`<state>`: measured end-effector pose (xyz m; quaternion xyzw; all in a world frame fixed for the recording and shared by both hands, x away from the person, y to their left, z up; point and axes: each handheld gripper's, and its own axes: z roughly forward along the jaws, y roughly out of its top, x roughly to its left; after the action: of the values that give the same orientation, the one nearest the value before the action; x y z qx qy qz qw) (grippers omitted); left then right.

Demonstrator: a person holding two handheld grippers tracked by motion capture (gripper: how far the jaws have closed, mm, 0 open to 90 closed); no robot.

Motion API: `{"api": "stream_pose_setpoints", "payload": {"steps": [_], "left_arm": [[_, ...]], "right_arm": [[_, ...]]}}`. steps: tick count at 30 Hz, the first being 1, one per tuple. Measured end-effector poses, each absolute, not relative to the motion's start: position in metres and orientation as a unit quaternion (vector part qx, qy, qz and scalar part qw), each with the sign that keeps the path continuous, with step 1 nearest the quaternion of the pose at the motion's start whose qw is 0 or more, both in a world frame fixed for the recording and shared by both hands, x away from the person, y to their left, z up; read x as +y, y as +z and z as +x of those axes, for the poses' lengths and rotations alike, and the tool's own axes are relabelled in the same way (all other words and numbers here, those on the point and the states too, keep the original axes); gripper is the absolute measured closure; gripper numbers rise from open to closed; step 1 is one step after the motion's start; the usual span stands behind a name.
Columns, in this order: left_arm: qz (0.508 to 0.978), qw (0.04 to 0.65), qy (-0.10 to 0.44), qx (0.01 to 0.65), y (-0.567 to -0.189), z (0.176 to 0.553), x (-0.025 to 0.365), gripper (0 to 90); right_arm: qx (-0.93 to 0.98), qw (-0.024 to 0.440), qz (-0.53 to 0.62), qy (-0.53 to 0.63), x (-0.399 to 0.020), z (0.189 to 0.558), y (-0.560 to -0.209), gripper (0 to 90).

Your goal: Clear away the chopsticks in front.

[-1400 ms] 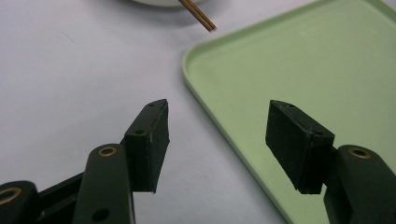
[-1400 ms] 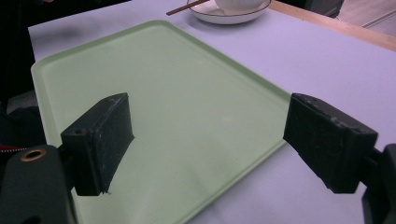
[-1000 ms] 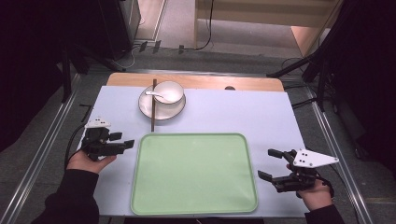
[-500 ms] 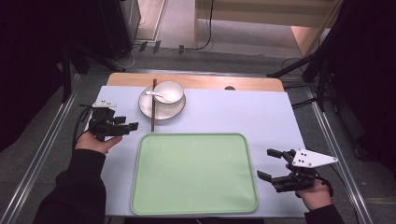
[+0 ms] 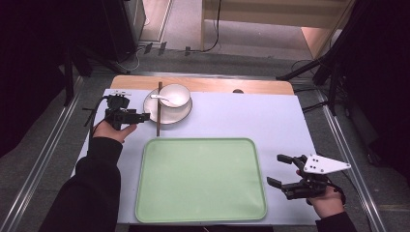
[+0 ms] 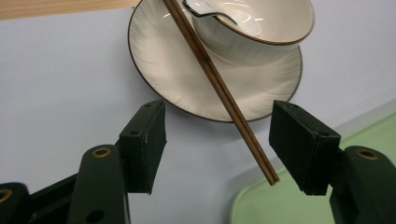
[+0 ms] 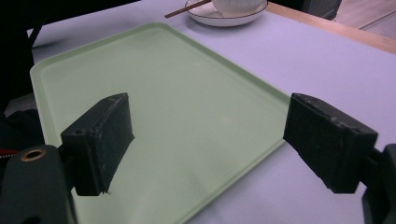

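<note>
A pair of brown chopsticks (image 5: 158, 109) lies across the left rim of a white plate (image 5: 181, 115), its near end resting on the table. A white bowl (image 5: 176, 94) holding a white spoon (image 5: 160, 97) stands on the plate. My left gripper (image 5: 143, 117) is open just left of the chopsticks. In the left gripper view, the chopsticks (image 6: 219, 88) run between the jaws of that gripper (image 6: 229, 147), untouched. My right gripper (image 5: 276, 170) is open beside the right edge of the green tray (image 5: 200, 181). The right gripper view looks across the tray (image 7: 154, 88) through the open right gripper (image 7: 210, 144).
The pale blue table mat (image 5: 241, 121) lies bare to the right of the plate and around the tray. A wooden strip (image 5: 217, 85) runs along the table's far edge. Metal rails (image 5: 43, 159) flank the table on both sides.
My left gripper has moved away from me and to the right, from beside the tray's far left corner up to the chopsticks by the plate. The right gripper has stayed put.
</note>
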<state>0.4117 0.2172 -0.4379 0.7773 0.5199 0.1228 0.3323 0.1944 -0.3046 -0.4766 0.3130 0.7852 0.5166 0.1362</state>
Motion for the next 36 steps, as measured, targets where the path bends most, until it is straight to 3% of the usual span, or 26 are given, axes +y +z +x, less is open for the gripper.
{"api": "stream_pose_setpoints", "payload": {"steps": [11, 29, 36], "left_arm": [[0.769, 0.304, 0.140, 0.545, -0.459, 0.444, 0.192, 44.8], [0.759, 0.278, 0.130, 0.574, -0.477, 0.459, 0.182, 51.7], [0.739, 0.292, 0.123, 0.595, -0.484, 0.472, 0.183, 64.2]], "right_arm": [[0.788, 0.135, 0.311, 0.515, -0.304, 0.195, -0.477, 16.2], [0.789, 0.134, 0.308, 0.515, -0.304, 0.194, -0.477, 16.2], [0.789, 0.132, 0.307, 0.516, -0.303, 0.194, -0.476, 16.2]]}}
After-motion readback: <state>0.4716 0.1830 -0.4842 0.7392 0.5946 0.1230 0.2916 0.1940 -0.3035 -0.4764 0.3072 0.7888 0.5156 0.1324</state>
